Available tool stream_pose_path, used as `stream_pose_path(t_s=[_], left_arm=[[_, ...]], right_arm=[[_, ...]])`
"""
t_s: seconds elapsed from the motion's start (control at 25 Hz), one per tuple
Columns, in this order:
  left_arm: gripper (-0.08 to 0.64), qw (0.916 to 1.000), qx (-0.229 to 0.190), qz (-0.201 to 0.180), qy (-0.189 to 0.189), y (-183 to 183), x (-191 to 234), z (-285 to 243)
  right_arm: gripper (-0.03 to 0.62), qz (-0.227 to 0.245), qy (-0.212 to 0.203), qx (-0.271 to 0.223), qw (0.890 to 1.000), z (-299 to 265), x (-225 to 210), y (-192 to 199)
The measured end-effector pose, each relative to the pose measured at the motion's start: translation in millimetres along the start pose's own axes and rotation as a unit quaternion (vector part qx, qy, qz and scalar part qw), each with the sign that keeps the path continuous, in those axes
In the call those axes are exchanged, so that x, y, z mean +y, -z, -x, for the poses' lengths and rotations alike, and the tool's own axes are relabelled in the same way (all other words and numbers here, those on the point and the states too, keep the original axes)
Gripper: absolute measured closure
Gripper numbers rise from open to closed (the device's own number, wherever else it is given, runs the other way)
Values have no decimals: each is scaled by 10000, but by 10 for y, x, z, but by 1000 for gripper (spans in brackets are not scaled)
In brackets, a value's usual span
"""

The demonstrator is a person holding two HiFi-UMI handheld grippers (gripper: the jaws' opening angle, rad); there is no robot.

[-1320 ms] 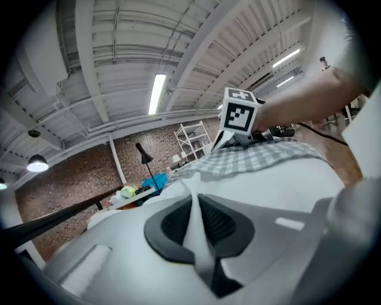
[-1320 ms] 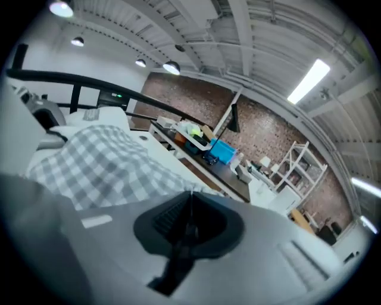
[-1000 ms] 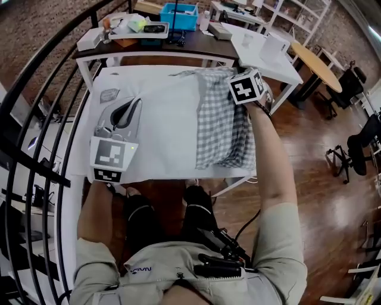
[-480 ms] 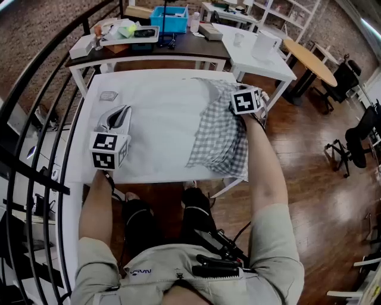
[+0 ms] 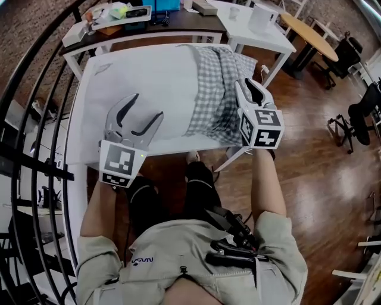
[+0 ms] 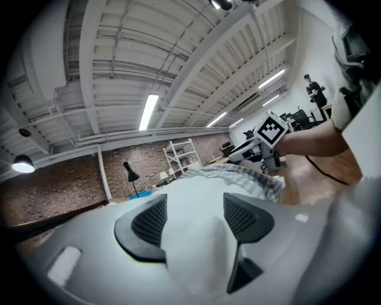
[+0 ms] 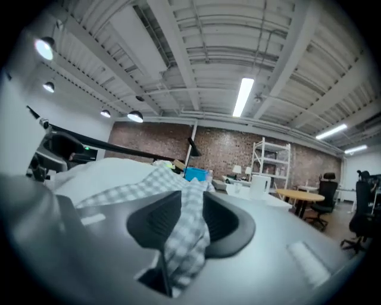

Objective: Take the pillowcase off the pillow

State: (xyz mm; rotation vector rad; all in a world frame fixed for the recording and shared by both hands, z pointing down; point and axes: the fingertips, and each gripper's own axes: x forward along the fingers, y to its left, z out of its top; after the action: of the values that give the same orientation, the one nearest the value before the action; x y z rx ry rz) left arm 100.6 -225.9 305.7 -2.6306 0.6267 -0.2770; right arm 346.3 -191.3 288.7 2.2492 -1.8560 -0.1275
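A white pillow lies along the white table. A grey gingham pillowcase is bunched over the pillow's right end. My left gripper hovers over the pillow's near left part, its jaws opening wide. In the left gripper view the white pillow cloth bulges between the left gripper's spread pads. My right gripper is at the pillowcase's right edge, near the table corner, and its jaws are opening too. A fold of the gingham pillowcase hangs loose between the right gripper's pads.
A dark table with a tray of clutter stands behind the white one. A second white table and a round wooden table are at the back right. A black railing curves along the left. Chairs stand on the wooden floor at right.
Both grippers were shut and now stand with jaws apart. The right gripper came back toward the table's near right corner; the left one rose over the pillow's near edge.
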Motion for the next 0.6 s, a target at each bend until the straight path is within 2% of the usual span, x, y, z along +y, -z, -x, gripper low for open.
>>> stream_pose_path(t_s=[0.12,0.2,0.28,0.4,0.6], left_arm=[[230,9991,30,-77,428,-3,-446,20],[222,9980,303,-95,548,169,-621,-47],[224,9966,642,-126,510,402,-711,-136],[286,9951,888,-293,317,640,-714,-276],[429,9950,921,-390,22,766,-651,-389]], right_arm=[[469,-290,-3,17,9996,431,226,218],[466,-381,-32,156,9991,602,364,386],[451,-335,-100,352,9988,708,499,550],[432,-251,-198,635,9975,781,673,788],[416,-230,-357,882,9952,720,965,1040]])
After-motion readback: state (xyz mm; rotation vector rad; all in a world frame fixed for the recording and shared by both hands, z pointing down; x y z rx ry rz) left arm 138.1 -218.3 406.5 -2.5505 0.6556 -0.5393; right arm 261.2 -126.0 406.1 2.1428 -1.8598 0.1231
